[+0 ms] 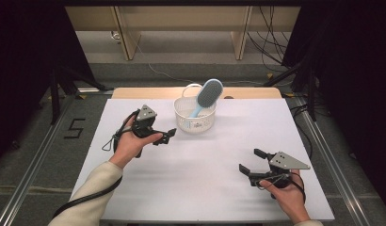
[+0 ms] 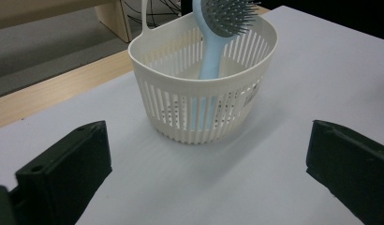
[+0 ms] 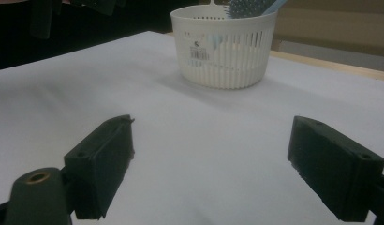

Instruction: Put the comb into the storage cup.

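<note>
A white slatted basket stands near the far middle of the white table. A light blue hairbrush stands in it handle down, its bristled head leaning over the rim. The left gripper view has the basket and the brush close ahead. My left gripper sits open just left of the basket, nothing between its jaws. My right gripper is open and empty near the front right, pointed toward the basket, where the brush head pokes above the rim.
The white table has a bare wooden strip along its far edge. Cables lie on the floor beyond it, near wooden furniture legs. A "5" is marked on the floor at the left.
</note>
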{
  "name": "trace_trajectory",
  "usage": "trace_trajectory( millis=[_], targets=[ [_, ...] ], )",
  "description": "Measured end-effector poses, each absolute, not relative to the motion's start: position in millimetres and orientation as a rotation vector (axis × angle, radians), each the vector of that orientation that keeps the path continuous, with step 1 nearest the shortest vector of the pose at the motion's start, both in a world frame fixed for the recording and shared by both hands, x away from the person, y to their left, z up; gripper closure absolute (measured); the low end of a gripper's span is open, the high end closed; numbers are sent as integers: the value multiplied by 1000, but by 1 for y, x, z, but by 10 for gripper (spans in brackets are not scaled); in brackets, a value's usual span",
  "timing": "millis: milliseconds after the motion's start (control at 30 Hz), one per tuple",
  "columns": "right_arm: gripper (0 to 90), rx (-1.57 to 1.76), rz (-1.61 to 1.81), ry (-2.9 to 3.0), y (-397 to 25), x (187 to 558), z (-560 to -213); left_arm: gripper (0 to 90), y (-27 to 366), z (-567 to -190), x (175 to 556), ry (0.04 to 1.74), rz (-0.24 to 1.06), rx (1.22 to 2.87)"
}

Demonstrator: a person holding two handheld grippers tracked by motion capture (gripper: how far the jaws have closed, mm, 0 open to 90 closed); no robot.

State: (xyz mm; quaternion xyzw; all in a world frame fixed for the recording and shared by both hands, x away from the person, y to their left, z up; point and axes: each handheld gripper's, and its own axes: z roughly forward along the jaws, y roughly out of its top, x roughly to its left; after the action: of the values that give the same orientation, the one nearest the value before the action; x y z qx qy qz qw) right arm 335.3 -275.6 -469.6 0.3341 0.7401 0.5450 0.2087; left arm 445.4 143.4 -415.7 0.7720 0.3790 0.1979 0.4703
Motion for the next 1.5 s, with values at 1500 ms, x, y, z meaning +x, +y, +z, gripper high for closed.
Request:
trace_trajectory(
  millis=[1500],
  targets=[
    [152,927,1515,2060,-275,335,-468,0,186,-430,392,873,501,1935]
  ],
)
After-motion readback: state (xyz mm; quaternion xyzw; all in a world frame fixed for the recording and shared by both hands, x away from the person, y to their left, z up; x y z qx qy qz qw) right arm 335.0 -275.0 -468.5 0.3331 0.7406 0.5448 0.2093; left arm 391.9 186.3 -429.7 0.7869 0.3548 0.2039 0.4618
